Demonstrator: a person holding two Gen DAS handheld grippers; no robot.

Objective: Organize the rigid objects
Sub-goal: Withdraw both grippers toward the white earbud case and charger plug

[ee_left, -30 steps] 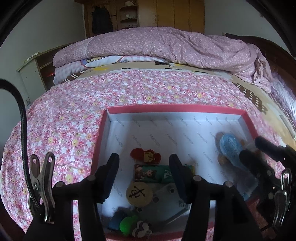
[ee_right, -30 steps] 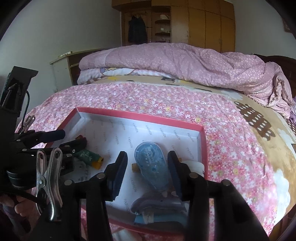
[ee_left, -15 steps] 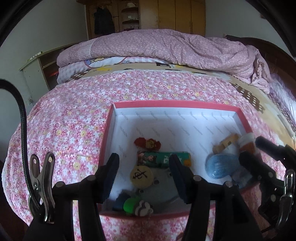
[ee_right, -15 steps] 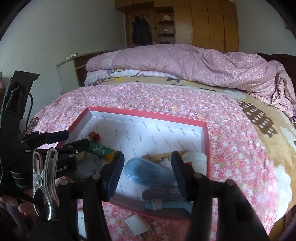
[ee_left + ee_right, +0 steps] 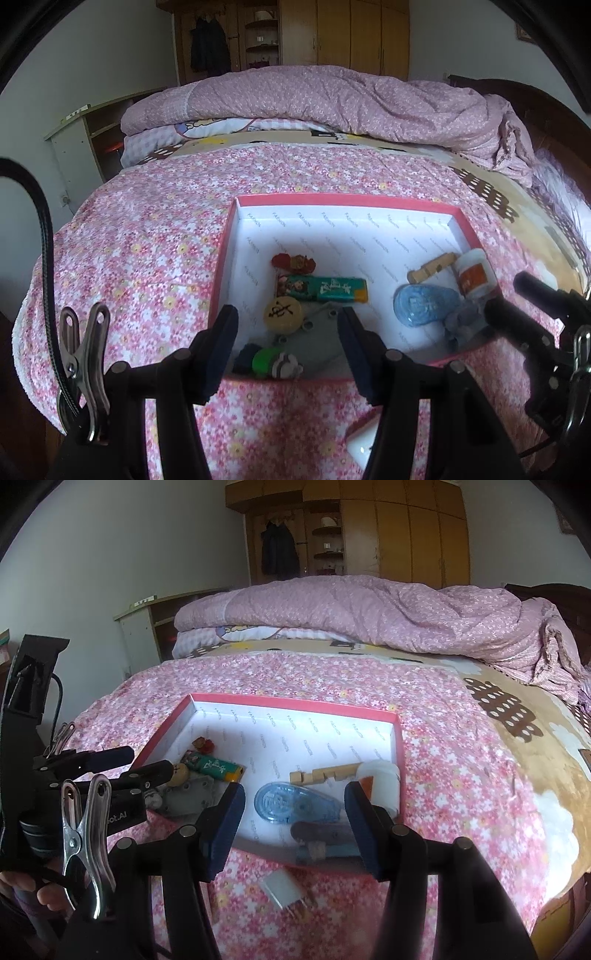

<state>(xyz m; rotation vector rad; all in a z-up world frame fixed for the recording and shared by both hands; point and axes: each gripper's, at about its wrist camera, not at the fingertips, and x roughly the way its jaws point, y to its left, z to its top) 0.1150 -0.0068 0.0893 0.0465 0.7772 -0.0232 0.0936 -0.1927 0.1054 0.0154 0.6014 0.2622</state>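
A red box with a white inside (image 5: pixel 347 199) (image 5: pixel 295 706) lies on the flowered bedspread. In it are a blue tape dispenser (image 5: pixel 291 804) (image 5: pixel 421 304), a wooden piece (image 5: pixel 325 773), a white jar (image 5: pixel 382 775), a green lighter (image 5: pixel 321 288), a round wooden disc (image 5: pixel 282 314), a red figure (image 5: pixel 293 261), a grey plate (image 5: pixel 327 334) and a green toy (image 5: pixel 266 360). My left gripper (image 5: pixel 288 312) (image 5: pixel 142 762) hangs open over the box's near left edge, holding nothing. My right gripper (image 5: pixel 293 794) (image 5: pixel 513 299) is open over the near right edge, apart from the dispenser.
A white charger plug (image 5: pixel 286 890) lies on the bedspread just in front of the box. A folded pink quilt (image 5: pixel 332 99) is piled at the far end of the bed. A bedside cabinet (image 5: pixel 85 147) stands at the left, and wardrobes line the back wall.
The right gripper has let go of the blue tape dispenser, which now lies flat in the box. Both grippers have drawn back towards the box's near edge, and the white plug has come into view.
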